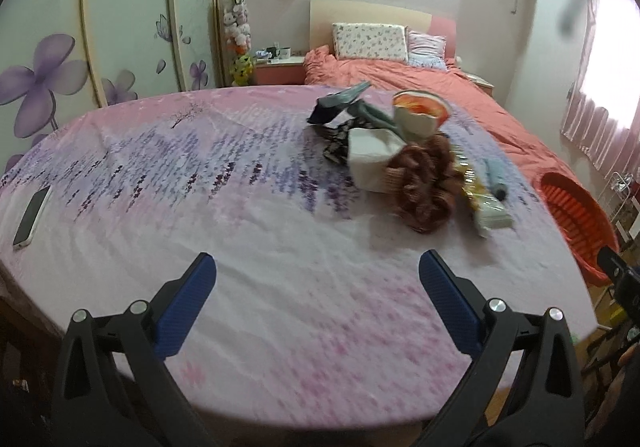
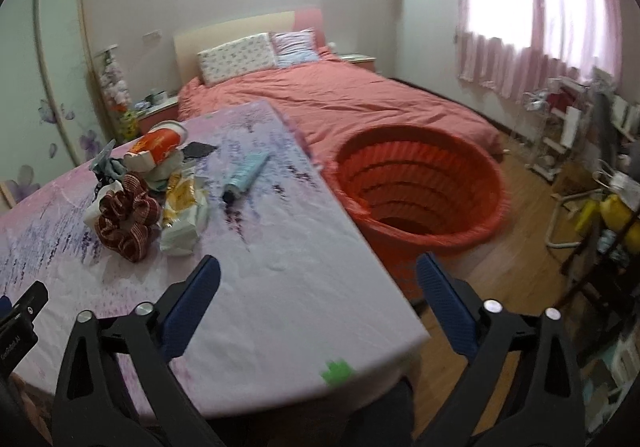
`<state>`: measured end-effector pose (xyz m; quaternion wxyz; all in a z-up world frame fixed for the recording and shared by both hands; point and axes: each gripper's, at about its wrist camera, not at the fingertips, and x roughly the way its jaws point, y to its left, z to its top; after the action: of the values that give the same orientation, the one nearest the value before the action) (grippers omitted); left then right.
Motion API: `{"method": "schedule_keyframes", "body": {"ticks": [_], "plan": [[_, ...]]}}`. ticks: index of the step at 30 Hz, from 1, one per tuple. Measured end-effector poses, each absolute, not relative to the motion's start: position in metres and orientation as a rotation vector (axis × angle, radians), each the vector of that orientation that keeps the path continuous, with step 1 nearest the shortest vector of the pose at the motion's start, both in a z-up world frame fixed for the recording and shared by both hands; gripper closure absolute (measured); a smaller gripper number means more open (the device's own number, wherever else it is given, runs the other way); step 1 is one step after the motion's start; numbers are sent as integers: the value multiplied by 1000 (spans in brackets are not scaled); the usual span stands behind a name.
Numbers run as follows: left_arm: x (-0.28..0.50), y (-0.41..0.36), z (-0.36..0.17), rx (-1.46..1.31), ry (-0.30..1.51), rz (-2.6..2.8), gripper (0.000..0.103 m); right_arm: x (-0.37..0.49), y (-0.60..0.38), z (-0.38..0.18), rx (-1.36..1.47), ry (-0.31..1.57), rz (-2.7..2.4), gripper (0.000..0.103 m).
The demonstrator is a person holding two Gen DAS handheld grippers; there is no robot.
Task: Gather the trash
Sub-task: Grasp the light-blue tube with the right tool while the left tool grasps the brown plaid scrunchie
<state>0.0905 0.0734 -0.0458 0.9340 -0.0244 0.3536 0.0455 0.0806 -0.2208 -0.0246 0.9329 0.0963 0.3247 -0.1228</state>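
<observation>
A heap of trash lies on the table with the pink and purple cloth (image 1: 248, 231) (image 2: 288, 279): a red ribbon bow (image 1: 426, 187) (image 2: 128, 221), a red and white paper cup (image 1: 420, 113) (image 2: 154, 149), white paper (image 1: 372, 159), a yellow and white wrapper (image 1: 486, 203) (image 2: 186, 213), a light blue tube (image 1: 494, 177) (image 2: 246, 175) and dark wrappers (image 1: 340, 105). An orange basket (image 2: 424, 203) (image 1: 576, 215) stands on the floor right of the table. My left gripper (image 1: 318, 271) is open and empty over the near table. My right gripper (image 2: 318, 273) is open and empty above the table's right edge.
A phone (image 1: 32, 217) lies at the table's left edge. A bed with a coral cover (image 2: 340, 99) stands behind the table. A wardrobe with purple flowers (image 1: 60, 79) is on the left. Shelves and clutter (image 2: 592, 175) line the right wall under a curtained window.
</observation>
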Motion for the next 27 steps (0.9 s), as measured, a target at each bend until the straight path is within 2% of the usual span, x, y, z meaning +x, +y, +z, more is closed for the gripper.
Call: {"method": "schedule_keyframes", "body": {"ticks": [2, 8, 13, 15, 19, 24, 27], "plan": [[103, 77, -48, -49, 728, 82, 8, 98, -221, -28, 202, 674, -215, 22], [140, 76, -54, -32, 739, 45, 17, 167, -225, -40, 314, 749, -106, 50], [163, 64, -54, -31, 731, -17, 23, 208, -213, -42, 333, 759, -59, 58], [171, 58, -54, -44, 730, -63, 27, 225, -206, -49, 321, 798, -55, 66], [182, 46, -57, -59, 733, -112, 34, 243, -206, -66, 343, 870, -54, 70], [197, 35, -66, -79, 769, -167, 56, 238, -204, -63, 301, 862, -43, 76], [202, 29, -68, -79, 778, -174, 60, 229, -209, -63, 275, 871, -41, 78]]}}
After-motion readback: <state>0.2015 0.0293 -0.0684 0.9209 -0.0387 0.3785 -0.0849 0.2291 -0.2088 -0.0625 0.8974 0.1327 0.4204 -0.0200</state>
